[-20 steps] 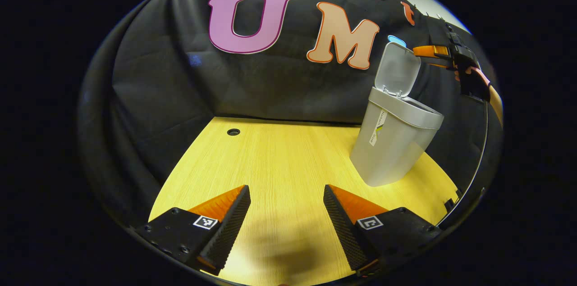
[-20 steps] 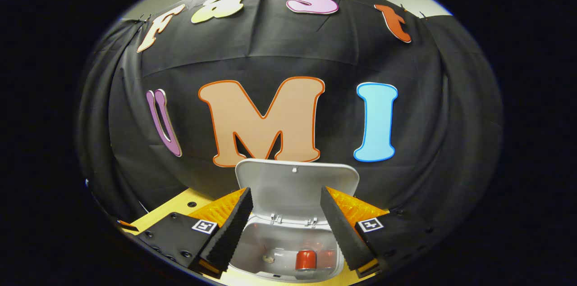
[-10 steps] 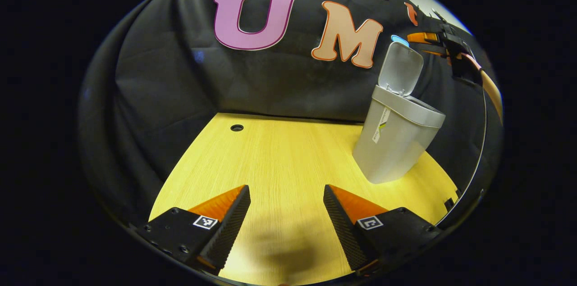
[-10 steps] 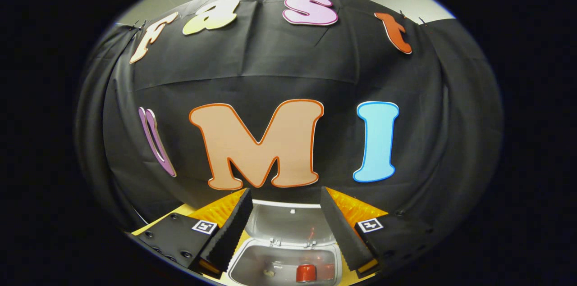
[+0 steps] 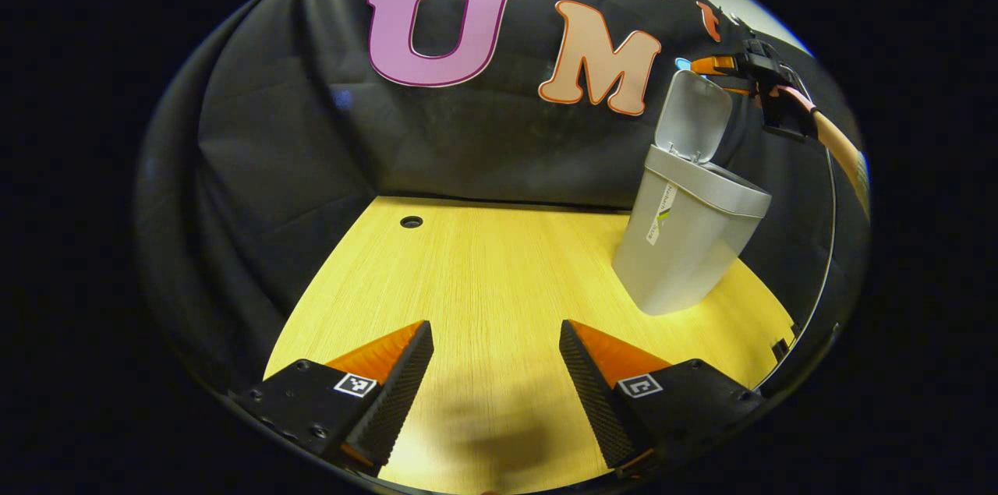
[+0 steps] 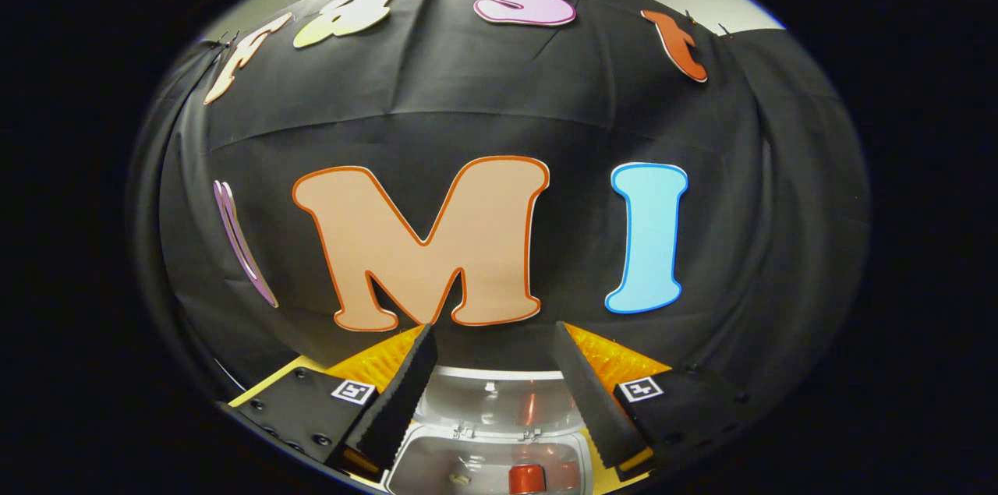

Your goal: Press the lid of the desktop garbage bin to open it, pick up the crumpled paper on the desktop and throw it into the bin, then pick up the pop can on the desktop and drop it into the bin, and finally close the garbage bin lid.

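The grey bin [image 5: 686, 249] stands at the table's right side with its lid [image 5: 692, 117] swung up. In the left gripper view my right gripper [image 5: 729, 74] hovers just above the lid's top edge, a hand behind it. From the right gripper view I look down over the raised lid [image 6: 491, 405] into the bin [image 6: 483, 468], where a red pop can [image 6: 526, 477] and a small paper scrap [image 6: 458, 477] lie. My right gripper [image 6: 493, 347] is open, nothing between its fingers. My left gripper [image 5: 493, 347] is open and low over the wooden table [image 5: 483, 277].
A small round hole [image 5: 411, 222] sits in the table near the back left. The black cloth wall closes off the back and both sides. A thin cable [image 5: 830, 245] runs down at the right edge.
My right gripper has risen and moved toward the lid's top edge; in its view the lid and bin sank lower. The left gripper hardly moved.
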A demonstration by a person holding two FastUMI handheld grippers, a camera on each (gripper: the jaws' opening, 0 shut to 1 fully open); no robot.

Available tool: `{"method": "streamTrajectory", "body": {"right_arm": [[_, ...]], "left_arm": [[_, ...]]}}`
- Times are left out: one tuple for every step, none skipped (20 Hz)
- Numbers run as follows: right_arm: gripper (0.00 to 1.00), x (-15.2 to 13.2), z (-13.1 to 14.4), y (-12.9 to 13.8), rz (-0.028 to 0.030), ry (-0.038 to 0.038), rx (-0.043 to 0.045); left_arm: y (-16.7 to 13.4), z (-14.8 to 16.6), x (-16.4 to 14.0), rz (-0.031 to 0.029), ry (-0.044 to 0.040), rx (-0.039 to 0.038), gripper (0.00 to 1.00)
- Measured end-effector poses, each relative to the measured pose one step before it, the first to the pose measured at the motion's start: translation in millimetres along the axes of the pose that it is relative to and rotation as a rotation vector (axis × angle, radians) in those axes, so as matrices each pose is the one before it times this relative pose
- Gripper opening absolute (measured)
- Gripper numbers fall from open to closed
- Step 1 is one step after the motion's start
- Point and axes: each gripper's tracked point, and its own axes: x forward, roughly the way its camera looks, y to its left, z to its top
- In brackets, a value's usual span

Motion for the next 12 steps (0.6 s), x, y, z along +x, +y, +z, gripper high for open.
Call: {"method": "streamTrajectory", "body": {"right_arm": [[0.97, -0.42, -0.84, 0.01, 0.00335, 0.00266, 0.00309], [0.95, -0.71, -0.21, -0.1, 0.00312, 0.00051, 0.00676], [0.99, -0.98, -1.41, -0.21, 0.00188, 0.002, 0.00815], [0.97, -2.25, -1.03, -0.17, 0.00166, 0.00111, 0.00592], [0.97, -2.72, -1.38, 0.1, 0.00116, -0.00155, 0.00205], [0.96, -3.25, -1.36, -0.24, 0.00042, -0.0015, -0.00251], [0.96, -5.52, -1.25, 0.28, 0.00072, -0.00172, -0.00336], [0.99, -5.12, -2.09, 0.97, 0.00148, -0.0003, -0.00371], [0.99, -5.85, -2.31, 0.34, 0.00142, -0.0011, -0.00066], [0.98, -5.53, -1.91, 0.58, 0.00034, 0.00024, 0.00155], [0.97, -5.6, -3.52, -0.41, 0.00043, -0.00055, 0.00284], [0.97, -5.59, -2.89, -0.23, 0.00102, 0.00211, 0.0031]], "left_arm": [[-0.96, -0.29, 0.27, -0.00324, 0.00188, 0.00428, 0.96], [-1.48, -0.55, -1.1, -0.00267, 0.0008, 0.00462, 0.96], [-1.19, 0.67, -0.28, -0.00328, -0.00062, 0.00481, 0.96], [-2.51, 0.59, 0.34, -0.00355, -0.00112, 0.00522, 0.96], [-0.86, -0.43, 0.48, -0.00349, -0.00071, 0.00343, 0.96], [-2.21, -0.39, -0.51, -0.00541, -0.00037, 0.00288, 0.96], [-1.85, -0.34, 0.65, -0.00487, 0.00145, 0.00143, 0.95], [-2.15, -0.83, 0.02, -0.00579, 0.00124, 0.00229, 0.95], [-1.94, -0.17, -0.04, -0.00492, 0.00019, 0.00396, 0.95], [-1.8, 0.02, 0.69, -0.00538, 0.00023, 0.00352, 0.95], [-1.82, -0.62, 0.75, -0.00592, 0.00175, 0.00236, 0.95], [-2.76, -0.81, 0.67, -0.00705, 0.00276, 0.00176, 0.95]]}}
